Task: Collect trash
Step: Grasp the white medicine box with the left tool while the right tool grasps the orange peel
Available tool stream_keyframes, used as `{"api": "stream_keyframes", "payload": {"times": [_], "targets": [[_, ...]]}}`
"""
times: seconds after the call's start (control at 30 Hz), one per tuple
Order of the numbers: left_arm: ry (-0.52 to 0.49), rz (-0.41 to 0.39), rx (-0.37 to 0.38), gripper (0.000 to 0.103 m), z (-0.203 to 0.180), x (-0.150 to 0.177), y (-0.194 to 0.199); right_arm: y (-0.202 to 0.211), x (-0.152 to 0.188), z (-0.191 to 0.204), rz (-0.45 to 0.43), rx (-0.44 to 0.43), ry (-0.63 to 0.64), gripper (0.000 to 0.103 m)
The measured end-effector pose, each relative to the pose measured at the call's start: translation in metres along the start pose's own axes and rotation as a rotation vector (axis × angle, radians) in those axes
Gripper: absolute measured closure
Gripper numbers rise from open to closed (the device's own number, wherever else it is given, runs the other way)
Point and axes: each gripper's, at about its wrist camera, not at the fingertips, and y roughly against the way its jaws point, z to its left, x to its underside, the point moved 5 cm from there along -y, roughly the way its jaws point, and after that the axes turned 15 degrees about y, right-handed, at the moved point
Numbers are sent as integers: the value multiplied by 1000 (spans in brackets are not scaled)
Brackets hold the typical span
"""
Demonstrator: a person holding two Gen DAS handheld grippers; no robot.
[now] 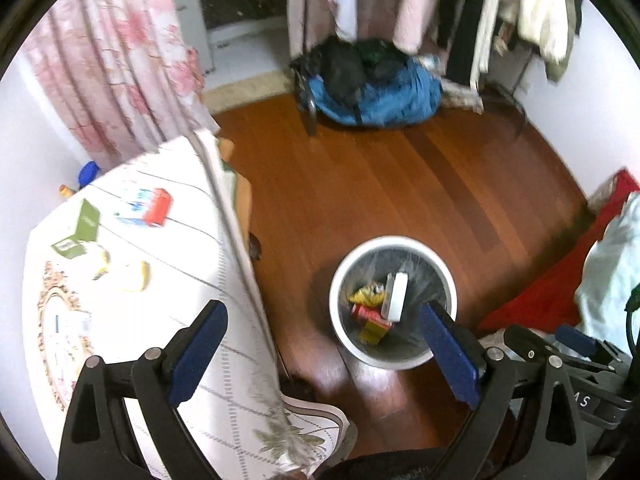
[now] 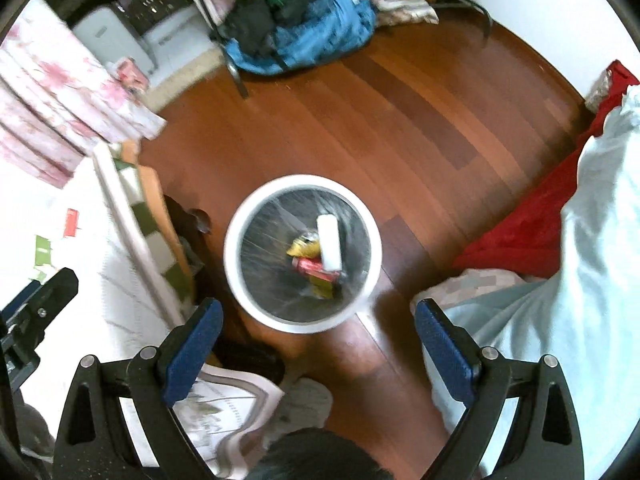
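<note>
A white round trash bin [image 1: 348,340] [image 2: 240,280] stands on the wooden floor, lined with clear plastic. Inside lie a white box [image 1: 395,295] [image 2: 330,246], a yellow wrapper [image 1: 366,294] [image 2: 304,246] and a red can [image 1: 368,314] [image 2: 310,266]. On the table [image 1: 224,280] lie a red-and-blue carton [image 1: 146,206], green cartons [image 1: 80,228] and yellow peel pieces [image 1: 138,278]. My left gripper [image 1: 324,352] is open and empty, between table and bin. My right gripper [image 2: 318,344] is open and empty, above the bin's near rim.
A blue bag with dark clothes [image 1: 376,88] sits on a chair at the far side. A pink floral curtain [image 1: 116,64] hangs at the left. A red cloth [image 2: 532,224] and pale bedding [image 2: 580,280] lie at the right. Wooden floor [image 2: 360,120] surrounds the bin.
</note>
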Motion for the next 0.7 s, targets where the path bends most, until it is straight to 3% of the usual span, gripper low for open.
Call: {"api": "stream_keyframes", "payload": {"times": [0.13,0.3,0.47,0.63,0.7], "targets": [[94,-81,-2,5,51,-25,38,33,-18,45,-60,-44,54,5],[263,-130,-96,5,161,-44,57,40,-43,145,-75,-126,182,5],[488,-53,-217,5,292,-31,27,-2,-57,254,-27,-196,277,5],[667,63,-251,5,375,-9,-21,-69,-64,340,59,-280,293,6],[719,99,-237,5,389,-6,-37,-90,-69,362,77,-287,291,14]]}}
